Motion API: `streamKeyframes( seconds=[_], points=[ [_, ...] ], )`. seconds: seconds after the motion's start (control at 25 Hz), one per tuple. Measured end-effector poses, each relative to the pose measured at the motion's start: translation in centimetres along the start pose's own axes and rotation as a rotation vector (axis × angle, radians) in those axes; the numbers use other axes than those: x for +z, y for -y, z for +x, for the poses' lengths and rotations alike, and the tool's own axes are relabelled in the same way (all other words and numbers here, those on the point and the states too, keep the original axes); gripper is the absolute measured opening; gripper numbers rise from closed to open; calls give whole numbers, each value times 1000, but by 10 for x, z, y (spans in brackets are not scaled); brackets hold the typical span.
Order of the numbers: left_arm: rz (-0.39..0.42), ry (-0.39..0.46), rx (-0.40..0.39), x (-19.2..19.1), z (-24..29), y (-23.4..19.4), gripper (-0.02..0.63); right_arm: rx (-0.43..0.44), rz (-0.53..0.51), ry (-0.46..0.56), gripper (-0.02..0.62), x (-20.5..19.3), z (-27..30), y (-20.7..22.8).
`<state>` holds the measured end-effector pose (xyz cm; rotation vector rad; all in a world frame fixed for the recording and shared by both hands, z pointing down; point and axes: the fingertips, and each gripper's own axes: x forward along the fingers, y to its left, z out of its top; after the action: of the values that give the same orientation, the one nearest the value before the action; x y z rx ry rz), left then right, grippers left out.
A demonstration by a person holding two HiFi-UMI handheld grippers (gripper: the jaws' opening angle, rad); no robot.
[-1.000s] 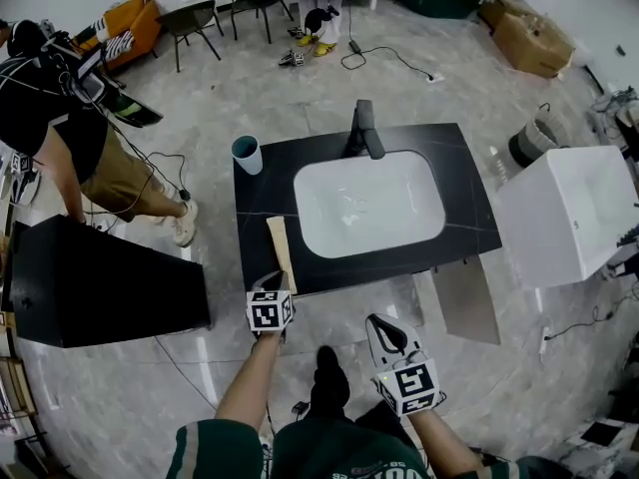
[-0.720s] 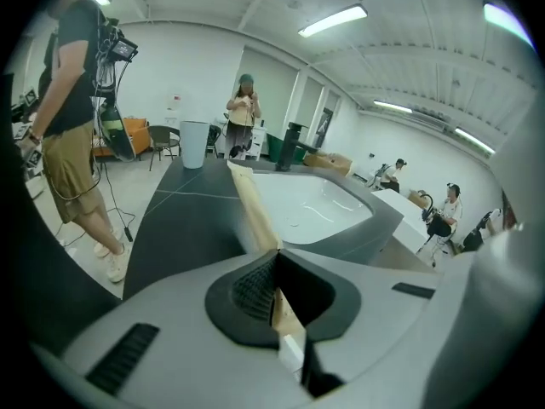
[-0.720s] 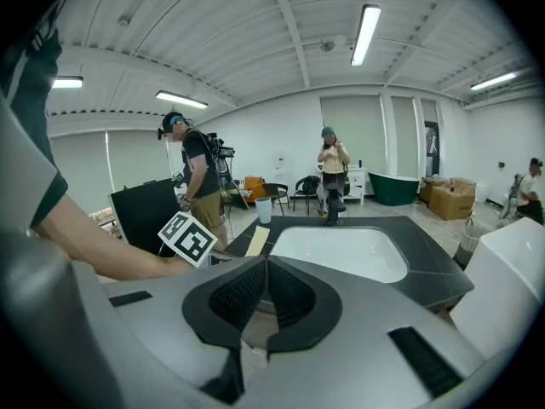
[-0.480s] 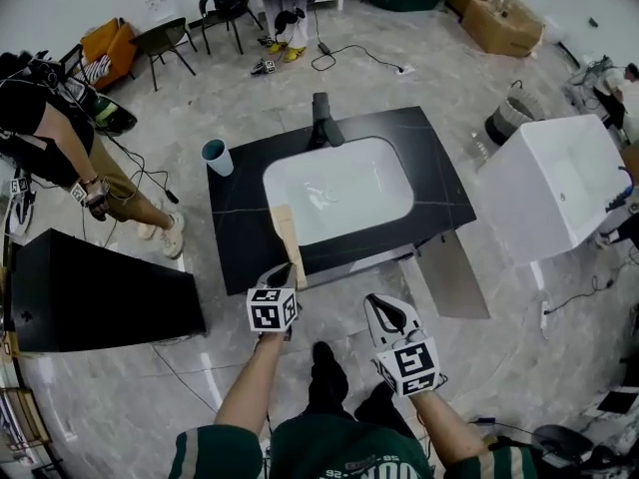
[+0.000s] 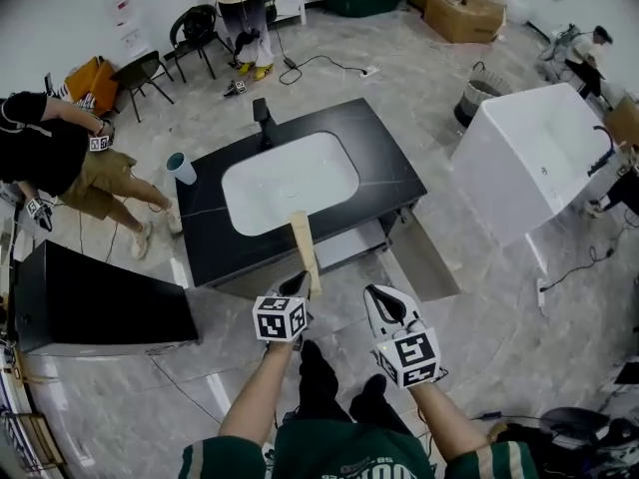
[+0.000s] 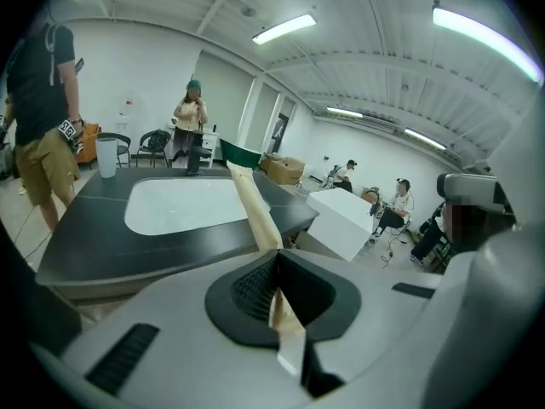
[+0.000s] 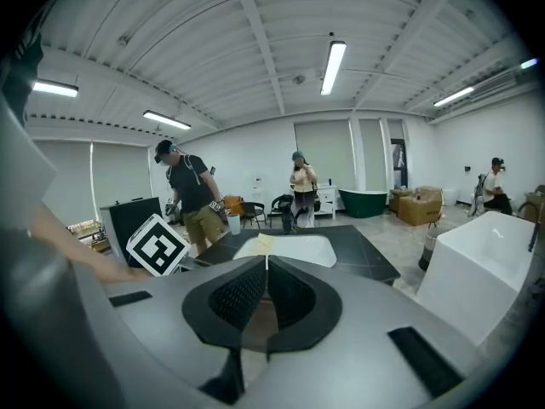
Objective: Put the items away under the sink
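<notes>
My left gripper (image 5: 296,286) is shut on the near end of a long flat beige strip (image 5: 303,249). The strip points away from me, and its far end hangs over the front rim of the white basin (image 5: 290,178) set in the black vanity top (image 5: 389,173). In the left gripper view the strip (image 6: 253,211) rises out of the closed jaws (image 6: 277,261) towards the basin (image 6: 183,204). My right gripper (image 5: 383,301) is to the right of the left one, in front of the vanity, shut with nothing in it (image 7: 266,262). Under the top a drawer (image 5: 346,245) stands pulled out and a grey door panel (image 5: 426,263) hangs open.
A blue-rimmed cup (image 5: 181,168) and a black faucet (image 5: 262,114) stand on the vanity. A black cabinet (image 5: 95,302) is at the left and a white tub (image 5: 529,158) at the right. People, chairs and floor cables lie beyond. My own legs are below the grippers.
The strip has come up off the counter left of the basin and moved right, over the front rim. Both grippers have shifted right along the vanity's front, and the view has swung with them.
</notes>
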<state>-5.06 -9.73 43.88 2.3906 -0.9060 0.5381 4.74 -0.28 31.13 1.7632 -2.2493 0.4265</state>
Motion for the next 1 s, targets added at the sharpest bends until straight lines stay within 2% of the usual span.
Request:
streamKeyframes(
  seconds=[0.28, 0.48, 0.72, 1.0],
  points=[
    [-9, -18, -62, -52, 18, 107, 11, -33, 13, 18, 43, -47, -70, 55],
    [-5, -83, -96, -98, 44, 144, 11, -53, 27, 13, 43, -81, -89, 85],
    [23, -135, -151, -145, 107, 146, 11, -73, 11, 32, 43, -126, -64, 116],
    [71, -67, -160, -192, 217, 97, 11, -48, -16, 90, 43, -216, 24, 159]
  ],
)
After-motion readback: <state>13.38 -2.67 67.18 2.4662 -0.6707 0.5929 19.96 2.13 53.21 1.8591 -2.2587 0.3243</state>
